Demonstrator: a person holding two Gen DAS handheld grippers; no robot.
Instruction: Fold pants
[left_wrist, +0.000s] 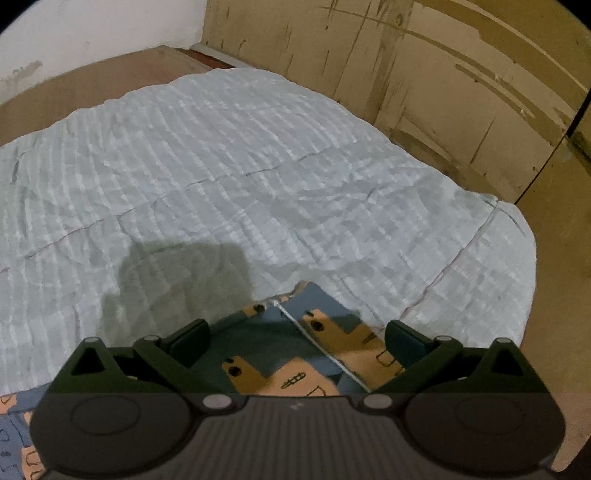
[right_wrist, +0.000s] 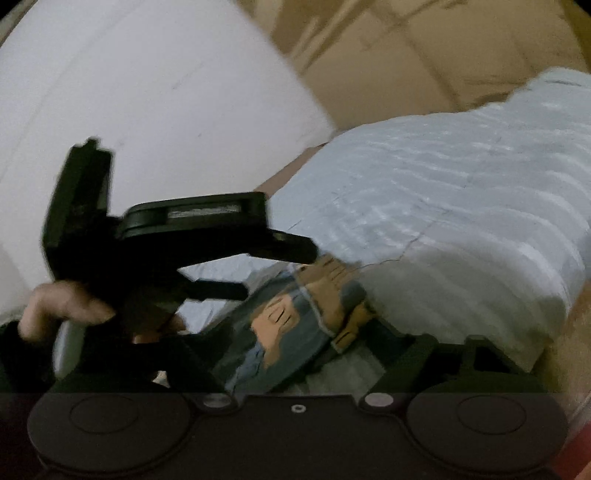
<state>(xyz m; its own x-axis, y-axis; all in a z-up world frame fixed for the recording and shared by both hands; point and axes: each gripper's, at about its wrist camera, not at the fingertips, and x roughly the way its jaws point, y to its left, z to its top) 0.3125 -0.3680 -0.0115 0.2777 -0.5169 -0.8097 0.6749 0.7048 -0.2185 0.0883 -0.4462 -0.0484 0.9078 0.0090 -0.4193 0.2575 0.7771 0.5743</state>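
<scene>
The pants (left_wrist: 295, 354) are blue-grey with orange patches and a white drawstring. They lie on the pale quilted bedcover (left_wrist: 258, 177). My left gripper (left_wrist: 297, 334) is open, its two dark fingers spread wide over the pants' edge. In the blurred right wrist view the pants (right_wrist: 295, 325) sit between the fingers of my right gripper (right_wrist: 295, 354), whose jaws look spread. The left gripper (right_wrist: 280, 258) shows there from the side, held by a hand (right_wrist: 62, 306), its two fingers apart above the fabric.
The bedcover covers a bed bordered by a brown wooden headboard or panel (left_wrist: 461, 81) at the right and back. A white wall (left_wrist: 92, 33) stands at the far left. The bed's corner (left_wrist: 517, 236) drops off at the right.
</scene>
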